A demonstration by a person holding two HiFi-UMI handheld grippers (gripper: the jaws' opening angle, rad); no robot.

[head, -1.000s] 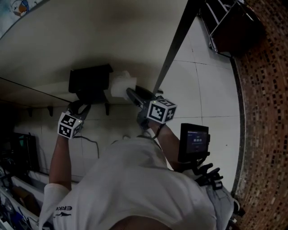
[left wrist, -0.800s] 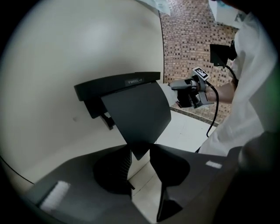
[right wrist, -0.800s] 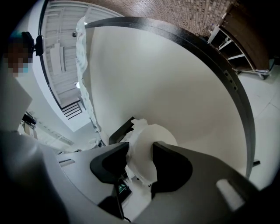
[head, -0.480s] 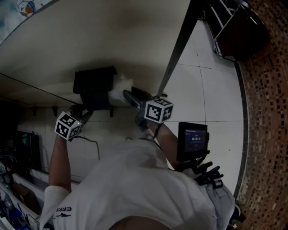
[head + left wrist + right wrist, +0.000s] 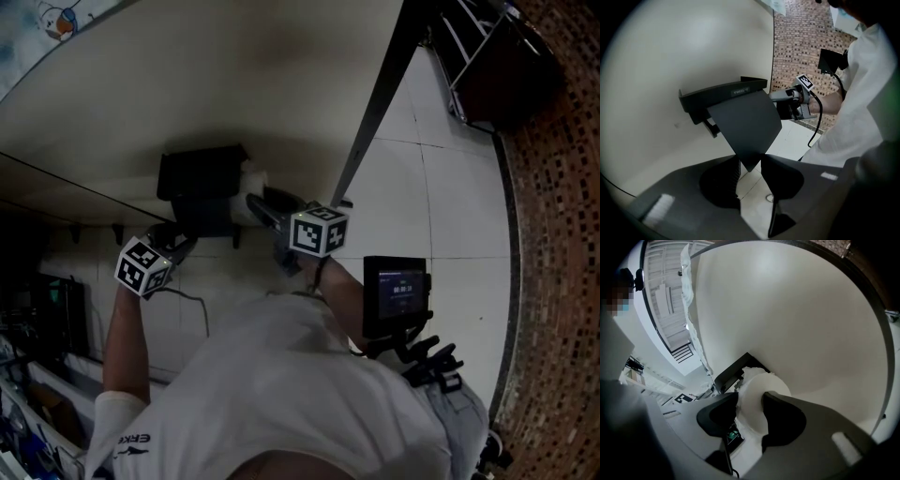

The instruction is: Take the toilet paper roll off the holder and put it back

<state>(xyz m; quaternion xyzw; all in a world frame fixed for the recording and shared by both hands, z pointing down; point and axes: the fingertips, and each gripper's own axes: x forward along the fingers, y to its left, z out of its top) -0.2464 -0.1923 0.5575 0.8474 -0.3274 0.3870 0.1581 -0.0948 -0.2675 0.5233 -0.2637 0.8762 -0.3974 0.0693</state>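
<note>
A black wall holder (image 5: 199, 178) has a hinged flap (image 5: 745, 122), seen tilted up in the left gripper view. The white toilet paper roll (image 5: 253, 177) sits at the holder's right end, partly tucked under it. My right gripper (image 5: 261, 203) is shut on the toilet paper roll (image 5: 757, 394), one finger on each side, with the holder (image 5: 732, 374) just behind. My left gripper (image 5: 178, 241) is under the holder's left part. Its jaws (image 5: 750, 165) stand open, and the flap's lower corner dips between the fingertips. The right gripper (image 5: 787, 96) shows beyond the flap.
The holder hangs on a plain cream wall (image 5: 187, 75). A black bar (image 5: 375, 103) runs diagonally just right of the roll. A small screen device (image 5: 394, 291) hangs at the person's waist. A dark rack (image 5: 478, 47) and a mosaic brick wall (image 5: 553, 234) lie to the right.
The right gripper has carried the roll leftward into the holder, so less of the roll shows. The left gripper has stayed under the holder.
</note>
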